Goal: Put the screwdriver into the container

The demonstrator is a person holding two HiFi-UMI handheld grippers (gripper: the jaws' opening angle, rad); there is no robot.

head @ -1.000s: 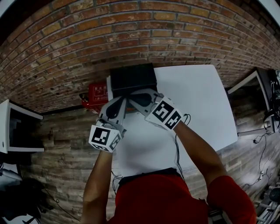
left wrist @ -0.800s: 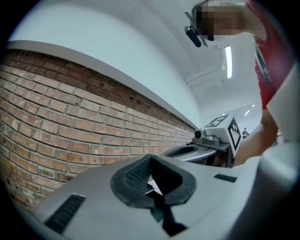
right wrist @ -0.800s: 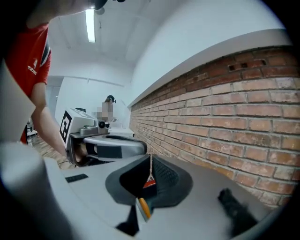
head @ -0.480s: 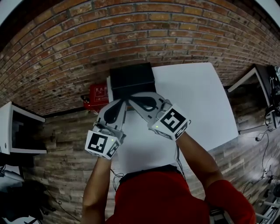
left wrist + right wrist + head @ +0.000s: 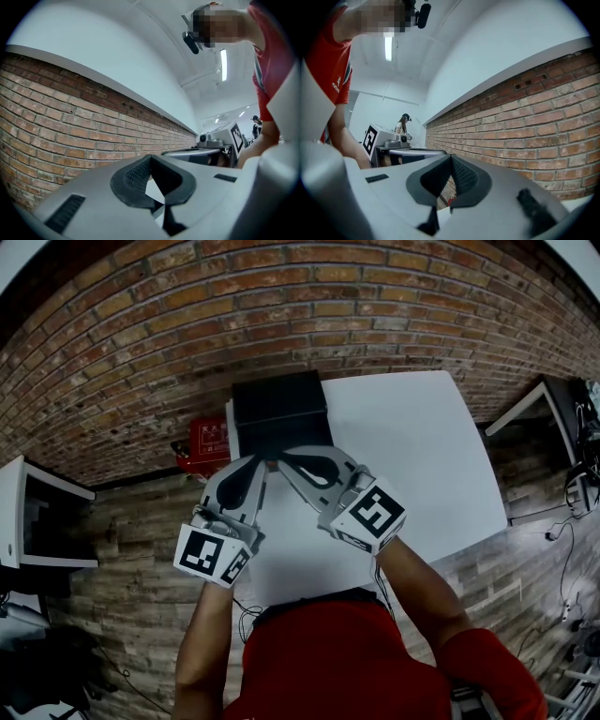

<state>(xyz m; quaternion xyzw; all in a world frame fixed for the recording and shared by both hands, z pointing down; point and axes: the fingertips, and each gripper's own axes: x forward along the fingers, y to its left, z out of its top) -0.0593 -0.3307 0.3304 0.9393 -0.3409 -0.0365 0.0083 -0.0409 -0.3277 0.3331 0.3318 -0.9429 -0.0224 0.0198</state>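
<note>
The black container (image 5: 281, 411) stands at the far left corner of the white table (image 5: 403, 446). No screwdriver shows in any view; the container's inside looks plain dark. My left gripper (image 5: 266, 462) and right gripper (image 5: 280, 457) hover tip to tip just before the container's near edge. In the left gripper view the left gripper (image 5: 149, 157) has its jaws meeting at the tip with nothing between them. The right gripper (image 5: 451, 157) is likewise shut and empty in its own view. Each gripper view shows the other gripper's marker cube beside it.
A red box (image 5: 208, 442) lies on the floor left of the container, beside the brick wall (image 5: 281, 306). A white unit (image 5: 37, 521) stands at far left and another desk (image 5: 548, 446) at right. A distant person (image 5: 403, 123) stands in the room.
The right gripper's marker cube has swung down and toward the person, its tips staying near the container. The left gripper has drawn back slightly to the lower left.
</note>
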